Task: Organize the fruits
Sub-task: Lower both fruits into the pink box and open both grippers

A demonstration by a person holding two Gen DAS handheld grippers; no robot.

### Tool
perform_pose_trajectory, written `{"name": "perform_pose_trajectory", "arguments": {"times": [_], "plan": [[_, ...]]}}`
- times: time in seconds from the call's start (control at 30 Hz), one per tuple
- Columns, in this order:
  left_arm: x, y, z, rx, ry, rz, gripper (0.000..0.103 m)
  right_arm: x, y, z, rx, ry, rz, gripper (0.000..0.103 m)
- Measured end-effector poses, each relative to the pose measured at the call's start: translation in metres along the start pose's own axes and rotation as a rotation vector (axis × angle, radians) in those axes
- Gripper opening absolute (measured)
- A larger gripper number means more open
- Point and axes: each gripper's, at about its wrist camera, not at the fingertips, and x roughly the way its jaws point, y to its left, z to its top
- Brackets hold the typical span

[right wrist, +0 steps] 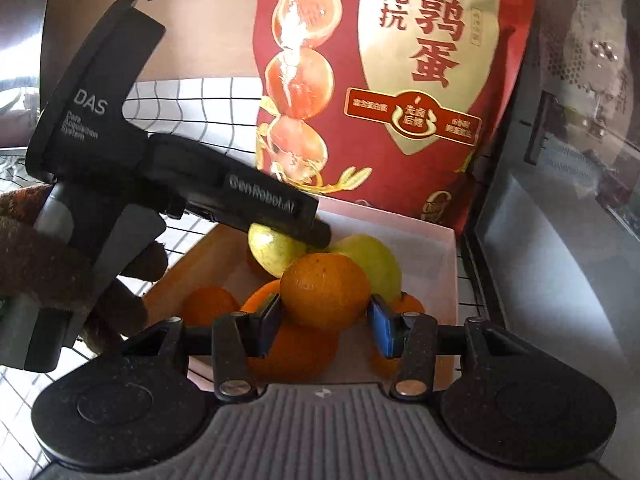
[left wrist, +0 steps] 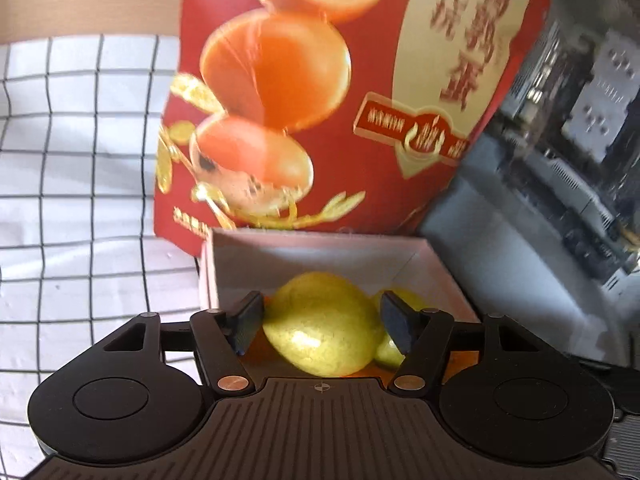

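A pink-white box [left wrist: 312,250] [right wrist: 450,264] holds several oranges and two yellow-green lemons. In the left wrist view my left gripper [left wrist: 322,326] is closed around one lemon [left wrist: 320,328] low inside the box; a second lemon [left wrist: 390,350] lies just right of it. In the right wrist view my right gripper [right wrist: 326,320] is shut on an orange [right wrist: 325,290] held above the pile. The left gripper's body [right wrist: 180,184] reaches in from the left over the held lemon [right wrist: 272,250]. Another lemon [right wrist: 376,264] sits behind the orange.
A tall red snack bag [left wrist: 320,92] [right wrist: 384,80] stands right behind the box. A white checked cloth [left wrist: 80,152] covers the table to the left. A dark glass-fronted appliance [right wrist: 560,200] stands close on the right. Loose oranges [right wrist: 210,304] lie in the box.
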Motion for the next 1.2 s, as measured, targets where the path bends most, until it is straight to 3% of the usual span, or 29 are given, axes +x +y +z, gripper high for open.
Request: {"name": "perform_pose_trajectory", "arguments": {"times": [0.17, 0.3, 0.37, 0.57, 0.77, 1.0, 1.2], "plan": [[-0.018, -0.002, 0.004, -0.014, -0.007, -0.034, 0.068, 0.000, 0.003, -0.001, -0.013, -0.002, 0.000, 0.047], [-0.034, -0.009, -0.002, 0.008, -0.075, -0.035, 0.068, -0.001, 0.001, -0.002, -0.001, 0.009, 0.004, 0.047], [-0.046, -0.007, -0.011, 0.021, -0.119, 0.007, 0.068, -0.003, 0.002, -0.002, -0.001, 0.007, 0.015, 0.047], [-0.076, -0.001, -0.038, 0.102, -0.209, 0.231, 0.068, 0.007, 0.028, 0.005, -0.058, 0.006, 0.029, 0.047], [-0.098, 0.005, -0.047, 0.157, -0.229, 0.335, 0.068, 0.031, 0.065, 0.009, -0.129, 0.019, 0.036, 0.047], [-0.121, 0.008, -0.054, 0.159, -0.240, 0.346, 0.068, 0.052, 0.075, 0.014, -0.125, 0.049, -0.005, 0.047], [-0.126, 0.006, -0.060, 0.164, -0.232, 0.325, 0.068, 0.045, 0.063, 0.014, -0.051, 0.041, 0.018, 0.048]]}}
